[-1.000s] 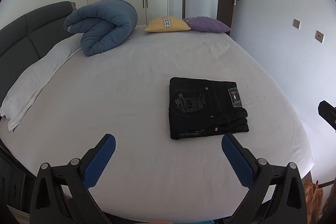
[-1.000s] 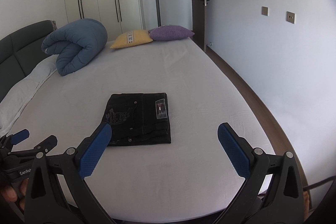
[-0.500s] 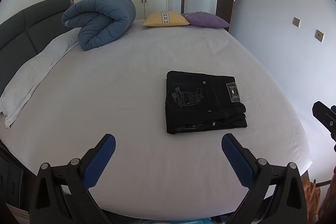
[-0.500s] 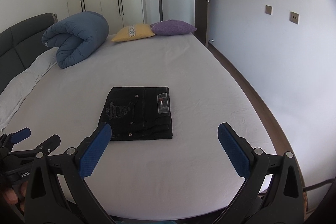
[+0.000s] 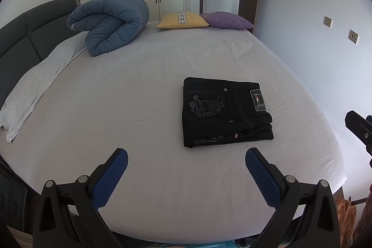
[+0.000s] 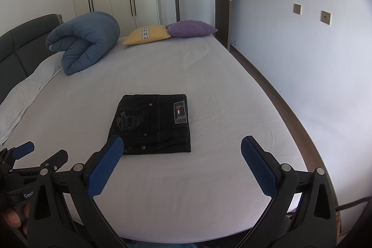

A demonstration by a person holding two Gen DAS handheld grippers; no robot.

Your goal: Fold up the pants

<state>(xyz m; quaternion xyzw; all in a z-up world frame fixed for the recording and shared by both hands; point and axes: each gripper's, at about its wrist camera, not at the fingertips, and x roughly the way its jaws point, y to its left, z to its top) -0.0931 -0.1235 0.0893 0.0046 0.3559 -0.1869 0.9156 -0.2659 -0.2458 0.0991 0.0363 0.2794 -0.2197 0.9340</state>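
Pants (image 5: pixel 225 112), black and folded, lie on the white bed (image 5: pixel 139 94) beyond the left gripper (image 5: pixel 186 165), its fingers wide apart and empty; from the right wrist, pants (image 6: pixel 152 123) lie just past the right gripper (image 6: pixel 182 156), equally spread, near a blue duvet (image 6: pixel 84 41).

- pants (image 5: pixel 223 110): black denim, grey embroidered pocket logo, patch w/ red-white-blue flag
- bed sheet (image 5: pixel 139 90): white
- duvet roll (image 5: pixel 111 22), far-left of pants: blue, quilted
- cushions behind pants: yellow (image 5: pixel 182 20) w/ patterned band; purple (image 5: pixel 226 20)
- headboard (image 5: pixel 30 27): dk grey
- gripper pads (image 5: pixel 110 180): blue, textured
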